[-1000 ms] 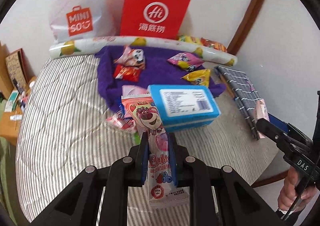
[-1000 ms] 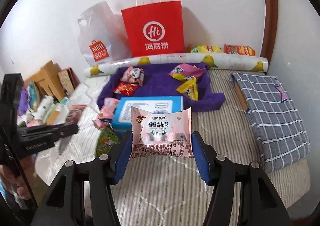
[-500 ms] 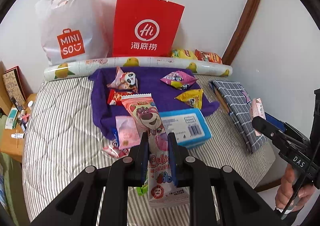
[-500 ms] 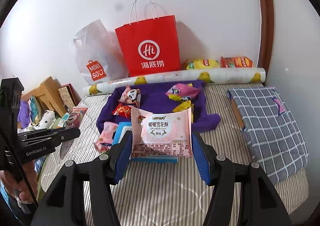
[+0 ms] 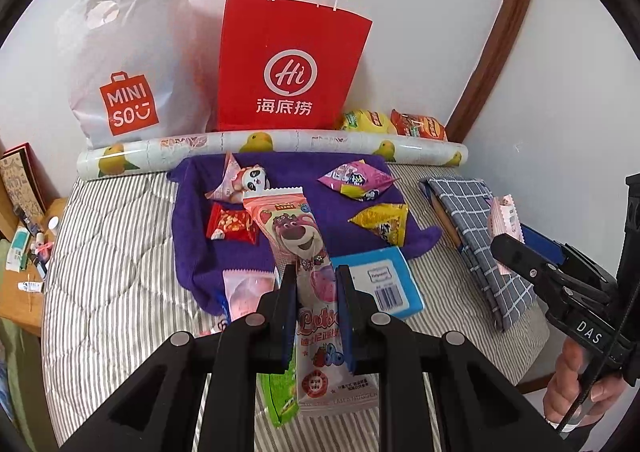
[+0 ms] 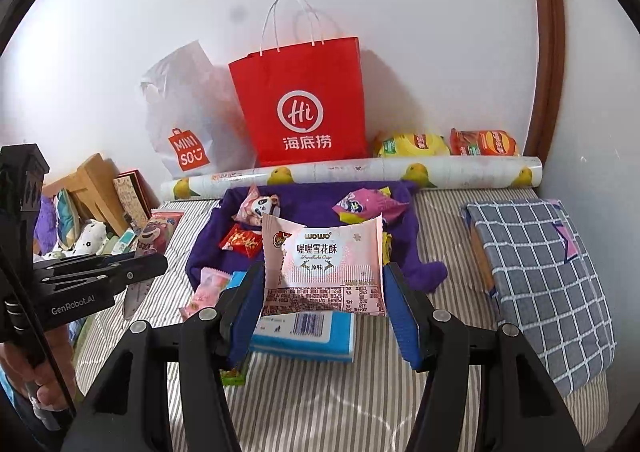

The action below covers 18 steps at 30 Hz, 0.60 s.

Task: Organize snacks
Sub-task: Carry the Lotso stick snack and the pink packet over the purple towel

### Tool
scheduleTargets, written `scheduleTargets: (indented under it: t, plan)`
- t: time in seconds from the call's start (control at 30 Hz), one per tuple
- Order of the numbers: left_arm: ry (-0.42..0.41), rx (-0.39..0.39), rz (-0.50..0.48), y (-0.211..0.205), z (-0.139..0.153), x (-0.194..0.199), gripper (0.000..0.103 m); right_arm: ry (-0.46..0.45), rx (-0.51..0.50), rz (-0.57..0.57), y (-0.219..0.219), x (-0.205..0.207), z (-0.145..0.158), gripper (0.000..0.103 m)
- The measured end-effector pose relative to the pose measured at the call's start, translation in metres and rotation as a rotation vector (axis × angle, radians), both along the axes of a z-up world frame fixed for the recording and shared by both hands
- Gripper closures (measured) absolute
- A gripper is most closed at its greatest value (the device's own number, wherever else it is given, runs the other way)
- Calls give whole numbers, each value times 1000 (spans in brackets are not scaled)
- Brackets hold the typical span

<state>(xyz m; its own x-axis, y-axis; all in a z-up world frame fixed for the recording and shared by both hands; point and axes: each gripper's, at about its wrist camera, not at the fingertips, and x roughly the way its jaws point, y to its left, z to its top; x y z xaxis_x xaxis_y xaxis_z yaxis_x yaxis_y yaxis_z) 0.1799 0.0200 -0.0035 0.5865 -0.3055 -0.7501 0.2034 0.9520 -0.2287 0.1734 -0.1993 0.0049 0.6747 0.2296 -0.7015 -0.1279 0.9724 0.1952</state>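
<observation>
while each gripper pinches one packet, perhaps five snacks dot one purple cloth.

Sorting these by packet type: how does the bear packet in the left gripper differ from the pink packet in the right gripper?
The bear packet is long and narrow; the pink packet is short and wide. The left gripper pinches the bear packet with fingers close together; the right gripper holds the pink packet with fingers far apart. Both are pink, sealed and held upright.

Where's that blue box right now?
The blue box lies flat on the striped bed, just in front of the purple towel. In the right wrist view it sits low and central, partly hidden behind the held pink snack packet.
</observation>
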Motion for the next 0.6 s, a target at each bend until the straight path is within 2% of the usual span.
scheduleTargets:
  t: [0.47, 0.6]
  plan:
    - [-15, -1, 42, 3, 2, 46, 86, -48, -28, 39, 7, 56, 11, 45]
    - [-19, -7, 68, 9, 3, 62, 86, -36, 8, 67, 7, 78, 9, 45]
